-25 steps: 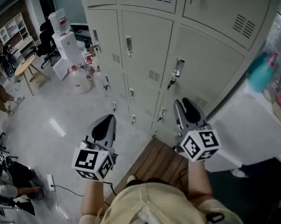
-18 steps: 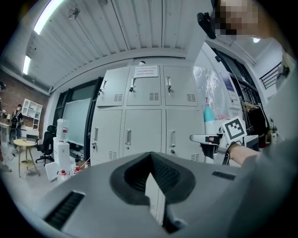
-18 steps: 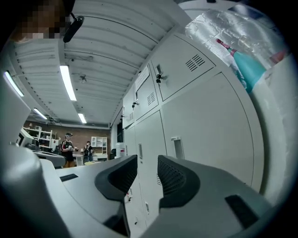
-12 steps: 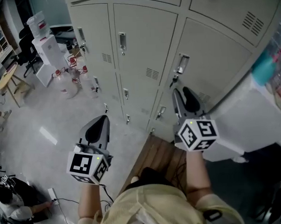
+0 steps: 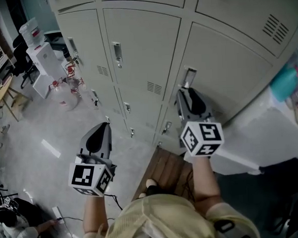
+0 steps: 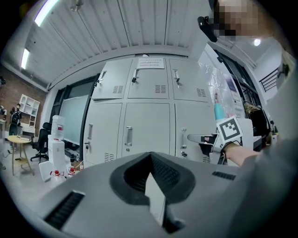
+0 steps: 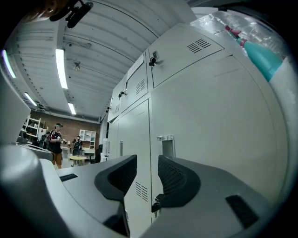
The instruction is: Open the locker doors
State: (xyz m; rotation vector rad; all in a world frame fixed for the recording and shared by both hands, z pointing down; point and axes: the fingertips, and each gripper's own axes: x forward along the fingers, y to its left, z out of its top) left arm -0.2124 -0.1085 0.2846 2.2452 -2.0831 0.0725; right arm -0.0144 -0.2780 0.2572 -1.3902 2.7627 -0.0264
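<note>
The right gripper (image 5: pixel 183 93) jaws, just opened and empty, are moved up to the door handle (image 5: pixel 188 76) directly ahead of the fingers, ready for gripping. The left gripper (image 5: pixel 104 126) is clenched on nothing.

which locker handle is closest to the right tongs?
The handle on the rightmost door at tongs height, straight ahead of the open right tongs; the other handles sit further left or lower.

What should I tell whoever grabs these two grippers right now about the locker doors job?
Left gripper: shut, empty, short of the lockers.
Right gripper: open, jaws have just been opening, nothing between them. It is aimed at the handle on the door in front, not yet on it.
Done: nothing; every door in view is closed.
To do: grip that handle, pull the door open, then the others.
</note>
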